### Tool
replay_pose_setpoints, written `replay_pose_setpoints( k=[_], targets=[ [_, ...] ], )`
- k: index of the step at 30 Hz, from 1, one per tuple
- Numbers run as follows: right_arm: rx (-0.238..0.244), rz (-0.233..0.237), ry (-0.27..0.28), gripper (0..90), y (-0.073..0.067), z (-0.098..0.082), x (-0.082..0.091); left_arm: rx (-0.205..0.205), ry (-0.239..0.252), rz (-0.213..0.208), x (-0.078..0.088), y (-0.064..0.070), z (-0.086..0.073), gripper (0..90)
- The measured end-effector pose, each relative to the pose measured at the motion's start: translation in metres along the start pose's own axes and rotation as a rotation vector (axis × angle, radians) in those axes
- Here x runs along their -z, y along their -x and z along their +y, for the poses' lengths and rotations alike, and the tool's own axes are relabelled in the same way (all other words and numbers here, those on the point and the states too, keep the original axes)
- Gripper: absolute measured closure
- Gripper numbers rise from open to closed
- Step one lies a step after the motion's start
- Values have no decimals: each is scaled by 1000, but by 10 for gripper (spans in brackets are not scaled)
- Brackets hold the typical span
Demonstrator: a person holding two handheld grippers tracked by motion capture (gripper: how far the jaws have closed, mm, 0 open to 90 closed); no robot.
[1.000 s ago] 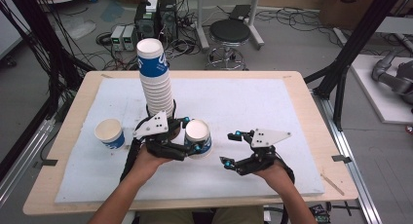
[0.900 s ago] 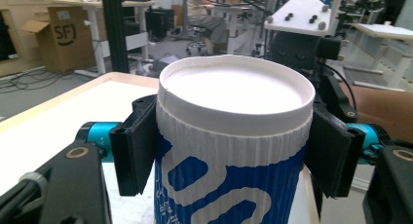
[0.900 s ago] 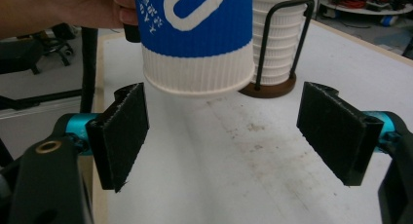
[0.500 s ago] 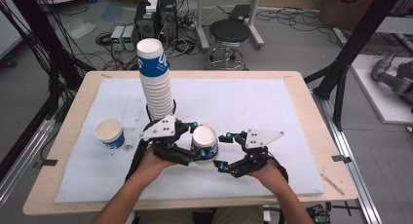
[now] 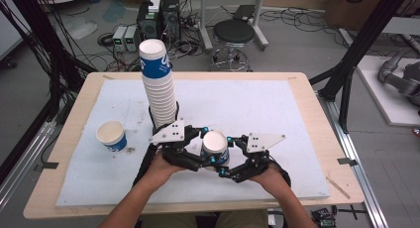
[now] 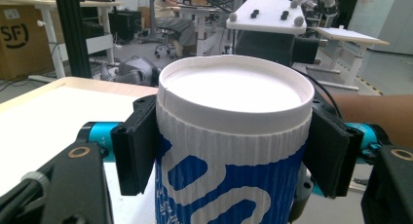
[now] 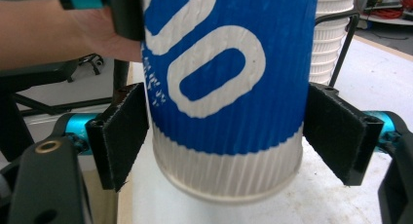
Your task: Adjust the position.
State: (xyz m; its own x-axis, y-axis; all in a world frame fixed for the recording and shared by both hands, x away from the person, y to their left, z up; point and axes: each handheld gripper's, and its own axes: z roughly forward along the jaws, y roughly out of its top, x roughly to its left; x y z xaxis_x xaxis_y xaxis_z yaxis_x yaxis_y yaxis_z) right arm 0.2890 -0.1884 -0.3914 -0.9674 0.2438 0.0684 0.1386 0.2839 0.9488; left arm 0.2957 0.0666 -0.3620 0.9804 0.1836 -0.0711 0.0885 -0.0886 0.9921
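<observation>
The left tongs (image 5: 207, 147) are gripping a blue-and-white ribbed paper cup (image 5: 215, 147) just under its rolled rim, holding it upright above the front middle of the worktop (image 5: 307, 96). In the left gripper view the two black pads (image 6: 138, 143) are pressing against opposite sides of the cup (image 6: 234, 151), and its white inside is facing up towards the camera. These jaws have just been closing, with the cup between them.

The right tongs (image 5: 229, 156) are standing at the lower part of the same cup, their jaws spread on either side of it. In the right gripper view the pad (image 7: 124, 131) on one side is lying against or just beside the cup's wall (image 7: 224, 87), while the other pad is standing apart from it with a visible gap, so these tongs are sitting wide around the cup rather than clamping it. The cup's base is hanging clear of the white mat (image 5: 257, 104).

Behind the left hand (image 5: 163, 163), a tall stack of matching cups (image 5: 159, 84) is standing in a black wire holder. A single open cup (image 5: 112, 137) is standing upright on the mat, well apart to the left.
</observation>
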Motion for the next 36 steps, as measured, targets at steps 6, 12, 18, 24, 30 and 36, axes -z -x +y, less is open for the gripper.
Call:
replay_pose_setpoints(
  k=[6, 12, 18, 24, 30, 36],
  targets=[
    [7, -2, 9, 207, -1, -1, 1, -4, 30, -4, -1, 2, 2, 294],
    [31, -9, 9, 281, 0, 1, 4, 1, 32, -6, 1, 0, 3, 303],
    [42, -1, -32, 307, 0, 2, 4, 6, 4, 0, -1, 1, 2, 293],
    [51, 8, -50, 309, -1, 3, 9, 58, -28, 19, 3, 2, 0, 153],
    [50, -12, -62, 309, 2, 3, 18, 56, -58, 15, 11, 1, 1, 153],
    [93, -33, -145, 308, 5, 7, 20, 46, -107, 23, 16, -1, 5, 153]
  ],
)
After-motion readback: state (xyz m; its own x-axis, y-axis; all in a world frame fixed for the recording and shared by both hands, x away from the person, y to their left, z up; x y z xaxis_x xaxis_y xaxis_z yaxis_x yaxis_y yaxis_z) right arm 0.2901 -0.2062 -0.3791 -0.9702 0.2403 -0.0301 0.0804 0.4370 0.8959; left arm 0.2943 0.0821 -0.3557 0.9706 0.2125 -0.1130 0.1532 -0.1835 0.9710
